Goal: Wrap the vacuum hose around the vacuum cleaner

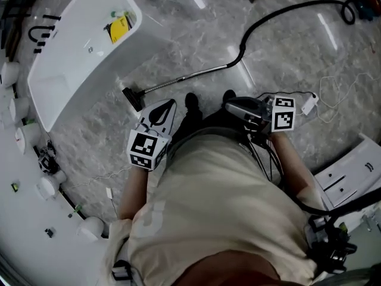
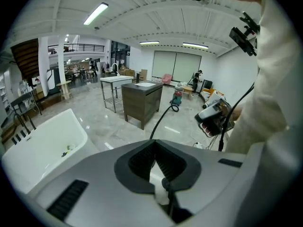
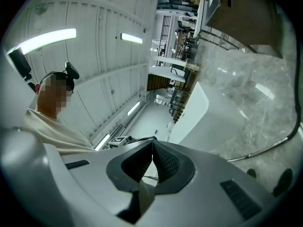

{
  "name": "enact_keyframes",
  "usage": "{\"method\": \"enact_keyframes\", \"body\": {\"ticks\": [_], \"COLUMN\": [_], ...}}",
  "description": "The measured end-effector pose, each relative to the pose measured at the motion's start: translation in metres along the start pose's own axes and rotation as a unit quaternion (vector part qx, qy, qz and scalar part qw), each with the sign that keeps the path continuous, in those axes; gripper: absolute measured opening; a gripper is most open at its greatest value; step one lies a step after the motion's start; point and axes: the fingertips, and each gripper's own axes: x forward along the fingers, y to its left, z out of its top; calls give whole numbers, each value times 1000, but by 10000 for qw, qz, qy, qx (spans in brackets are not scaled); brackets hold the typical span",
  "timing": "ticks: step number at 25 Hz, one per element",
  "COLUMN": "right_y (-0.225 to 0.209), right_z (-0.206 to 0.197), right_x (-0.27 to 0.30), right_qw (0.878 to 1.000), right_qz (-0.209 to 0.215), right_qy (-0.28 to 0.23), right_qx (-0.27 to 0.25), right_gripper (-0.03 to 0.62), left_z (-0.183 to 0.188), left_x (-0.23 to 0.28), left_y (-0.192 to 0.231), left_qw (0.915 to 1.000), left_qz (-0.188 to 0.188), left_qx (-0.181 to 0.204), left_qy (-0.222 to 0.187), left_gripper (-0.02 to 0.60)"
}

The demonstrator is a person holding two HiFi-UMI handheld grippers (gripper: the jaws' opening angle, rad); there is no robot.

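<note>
The black vacuum hose [image 1: 280, 14] curls across the marble floor from the teal and red vacuum cleaner [image 1: 364, 5] at the top right. It joins a metal wand [image 1: 184, 79] that ends in a floor nozzle [image 1: 132, 98] just ahead of my feet. My left gripper [image 1: 172, 103] is held at waist height above and to the right of the nozzle, jaws shut and empty. Beside it my right gripper [image 1: 229, 107] is also shut on nothing. The left gripper view shows the hose [image 2: 160, 119] leading to the cleaner [image 2: 179, 97]. In the right gripper view the wand [image 3: 265, 150] lies on the floor.
A white bathtub [image 1: 77, 46] stands on the floor at the left, holding a yellow item [image 1: 119, 28]. A white cable with an adaptor [image 1: 309, 105] lies at the right, and a white panel [image 1: 351, 174] further right. A dark cabinet [image 2: 142, 100] stands beyond the hose.
</note>
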Motion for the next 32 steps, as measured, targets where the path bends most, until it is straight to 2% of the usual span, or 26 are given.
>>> {"method": "enact_keyframes", "body": {"ticks": [6,11,15,18,22,25,27,32], "right_y": [-32,-37,-35,-40,-55,-66,-78,-126], "right_z": [28,32,32,19,-4,-16,-25,-35], "right_x": [0,16,27,30,35,46,50,53], "right_qw": [9950,9832,9673,9589,9542,9574,9618,9673], "right_qz": [-916,-1650,-2177,-2275,-2270,-2033,-1937,-1910], "right_qy": [-360,-782,-1294,-1652,-1798,-1803,-1626,-1281], "right_qx": [-160,78,100,369,752,978,1046,1068], "right_gripper": [5,5,5,5,5,5,5,5], "left_z": [-15,-26,-31,-31,-41,-44,-51,-97], "left_x": [17,47,73,85,105,117,129,182], "left_y": [45,83,115,132,130,124,121,123], "left_qw": [9997,9957,9882,9857,9809,9783,9781,9744], "left_qz": [-216,-924,-1444,-1560,-1727,-1749,-1748,-1750], "left_qx": [7,87,458,566,690,848,841,1014], "left_qy": [101,60,223,300,563,713,756,981], "left_gripper": [6,6,6,6,6,6,6,6]}}
